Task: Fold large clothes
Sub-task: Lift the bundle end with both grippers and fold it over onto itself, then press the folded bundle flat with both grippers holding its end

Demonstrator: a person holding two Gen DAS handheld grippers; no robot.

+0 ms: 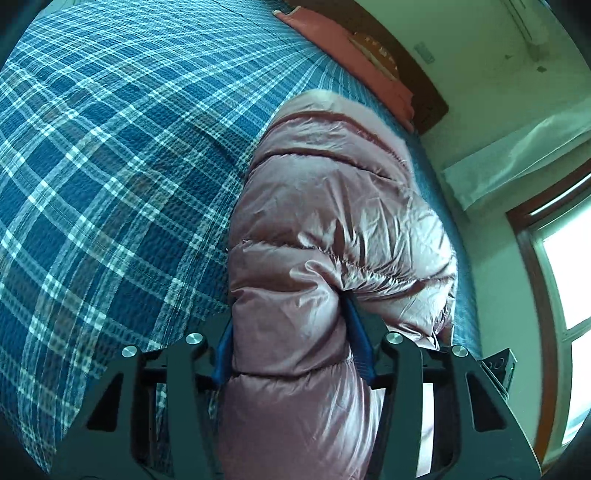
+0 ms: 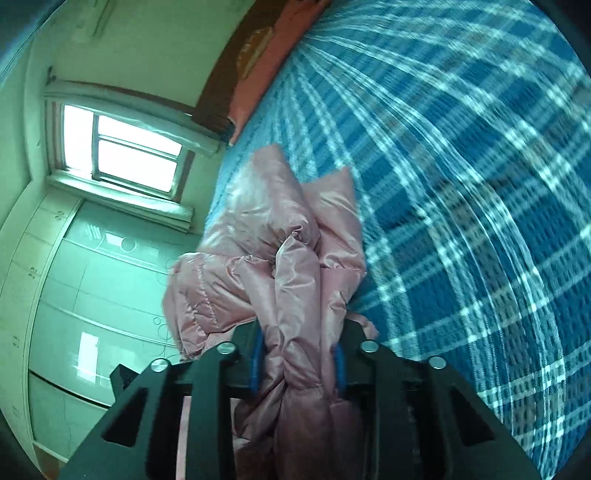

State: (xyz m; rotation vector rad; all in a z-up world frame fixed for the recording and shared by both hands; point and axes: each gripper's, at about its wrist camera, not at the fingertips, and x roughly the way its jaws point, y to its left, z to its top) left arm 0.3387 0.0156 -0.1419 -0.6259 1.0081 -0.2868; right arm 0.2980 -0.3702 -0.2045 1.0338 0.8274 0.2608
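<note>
Left hand-held gripper [image 1: 291, 343] first: its two blue pads [image 1: 356, 332] squeeze a thick fold of the puffy pink jacket [image 1: 332, 206]. One pad sits on each side of the fold, and the shiny cloth bulges out around them. Seen from the left wrist, the jacket is a long, fat roll. It starts right at the pads, near the camera, and stretches away toward the far end of the bed [image 1: 110, 147]. Its far end stops short of the pink pillow [image 1: 332, 33] by the brown headboard [image 1: 417, 74]. The jacket lies along the right side of the bed, on the blue checked bedspread, which fills the left part of this view. A window [image 1: 565, 277] with a brown frame is on the right wall.

Now the right wrist view. The right hand-held gripper [image 2: 301, 358] pinches a bunched strip of the same pink jacket [image 2: 258, 236], with a blue pad [image 2: 340, 365] pressed on each side of it. Its jaws stand narrow, with only the squashed cloth between them. From the pads the jacket runs away from the camera, long and crumpled, and two pointed flaps stick up at its far end. In this view it lies by the left edge of the bed [image 2: 461, 184], and the blue checks look blurred. A bright window [image 2: 133, 151] and pale cupboards [image 2: 92, 288] are on the left.
</note>
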